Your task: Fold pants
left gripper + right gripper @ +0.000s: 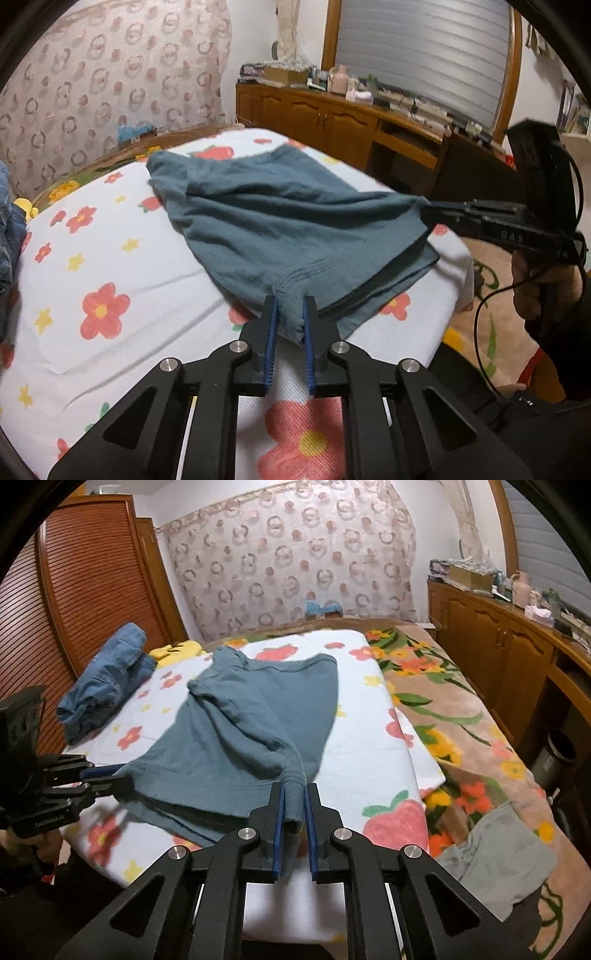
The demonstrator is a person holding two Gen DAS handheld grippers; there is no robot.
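White flowered bedding (122,266) covers the bed where the work happens, with a brown flowered blanket (461,716) showing along its right side. Nearest in each wrist view are the claws: the left gripper (290,306) has its blue pads pinched on a bunched corner of the hem of the teal shorts (280,218), and the right gripper (294,794) is clamped the same way on the other near corner, its jaws almost closed with only cloth between them. The shorts lie spread on the bedding, hem toward the person, waistband at the far end, already looking doubled along the near edge.

The step in hand appears to be lifting the near edge to fold it over toward the waistband. To do it well, both corners should rise together and level, with the hem held taut between them so the cloth does not sag or twist. Carrying it straight away from the person should keep the edges lined up.

Farther off, folded jeans (107,679) sit at the left of the bed, clear of the fold path; a gray cloth (498,853) lies on the blanket at the right. Beyond stand a wooden cabinet (314,118) and a patterned curtain (291,565)
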